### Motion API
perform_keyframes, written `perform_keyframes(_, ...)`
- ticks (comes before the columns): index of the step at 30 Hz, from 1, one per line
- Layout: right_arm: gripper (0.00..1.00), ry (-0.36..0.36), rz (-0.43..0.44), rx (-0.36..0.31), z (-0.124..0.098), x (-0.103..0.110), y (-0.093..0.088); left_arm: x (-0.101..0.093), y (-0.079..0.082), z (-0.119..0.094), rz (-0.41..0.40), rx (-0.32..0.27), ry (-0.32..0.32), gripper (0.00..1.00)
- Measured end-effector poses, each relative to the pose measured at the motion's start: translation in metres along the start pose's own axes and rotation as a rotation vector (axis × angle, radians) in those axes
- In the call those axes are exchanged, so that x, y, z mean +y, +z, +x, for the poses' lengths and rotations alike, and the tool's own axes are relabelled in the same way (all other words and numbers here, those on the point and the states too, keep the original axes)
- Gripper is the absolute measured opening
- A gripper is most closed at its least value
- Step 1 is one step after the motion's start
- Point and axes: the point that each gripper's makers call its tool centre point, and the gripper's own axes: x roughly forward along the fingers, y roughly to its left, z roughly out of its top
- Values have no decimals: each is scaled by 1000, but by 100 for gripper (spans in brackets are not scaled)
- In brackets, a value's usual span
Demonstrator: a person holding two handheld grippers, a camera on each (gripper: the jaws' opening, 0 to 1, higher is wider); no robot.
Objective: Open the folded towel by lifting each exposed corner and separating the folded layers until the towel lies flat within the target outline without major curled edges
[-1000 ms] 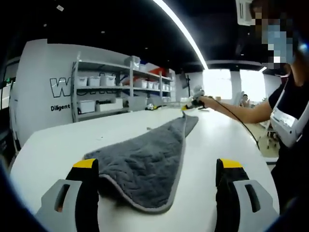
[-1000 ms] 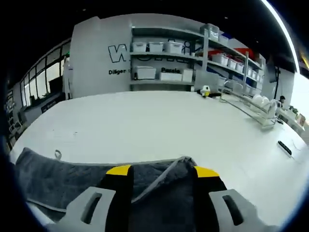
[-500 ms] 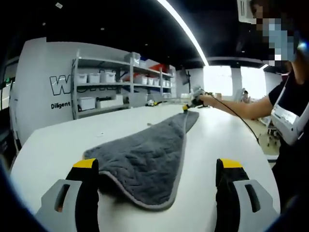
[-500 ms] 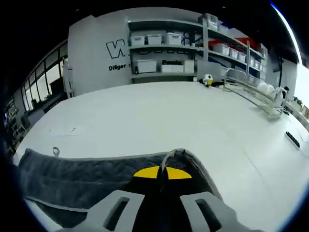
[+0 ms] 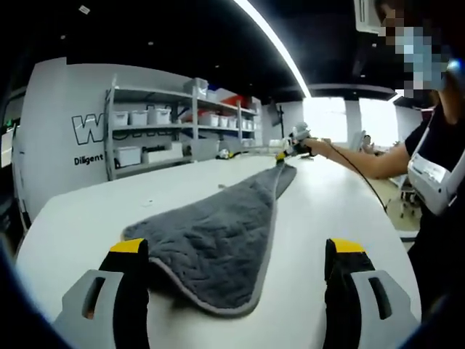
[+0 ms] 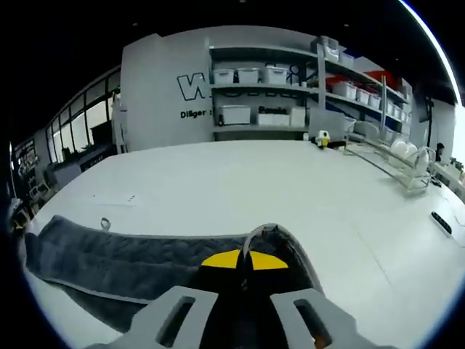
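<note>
White worktop (image 5: 87, 218) carries the grey towel (image 5: 218, 240), which stretches from just ahead of the left tool (image 5: 238, 254) out toward 1 o'clock in the left gripper view, narrowing to a drawn-out corner.

Change: a second ago the right tool (image 6: 244, 259) had its yellow tips spread either side of that far corner; half a second ago they had come together on it, and now they stay pressed together, pinching the towel's piped edge. In the right gripper view the hem loops up over the tips at 6 o'clock and the rest of the cloth trails off to 9 o'clock. From the left gripper view the same tool (image 5: 285, 153) sits at the far tip, a touch higher than before, cloth pulled long.

Meaning: one corner looks secured and tensioned, so the unfolding is under way. Layers look still doubled; the near edge curls under. No target outline can be made out.

Left tool: jaws spread wide, holding nothing, near end of the towel between and just beyond them, not touching as far as can be told. The near corner looks like the next grab.

Around: shelving (image 6: 269, 94) with white bins at 12 o'clock, well apart. Wire rack (image 6: 389, 163) at 3 o'clock, small dark item (image 6: 441, 222) beside it, both off the towel's path. Small hanging loop (image 6: 105, 224) on the towel's edge at 9 o'clock. Person's arm (image 5: 363, 163) and trailing cable (image 5: 367, 193) at 2 o'clock; the cable lies close to the towel and could snag.
</note>
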Motion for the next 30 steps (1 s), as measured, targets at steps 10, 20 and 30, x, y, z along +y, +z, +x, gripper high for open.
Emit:
perform_keyframes(10, 0, 6, -77, -57, -46, 3, 7, -7, -5, 2, 31, 34, -13, 99)
perform_keyframes(20, 0, 13, -99, -102, -93, 5, -6, -10, 0, -1, 35, 21, -31, 99)
perform_keyframes(30, 0, -12, -94, -111, -121, -6, -32, -13, 1, -1, 45, 18, -48, 99)
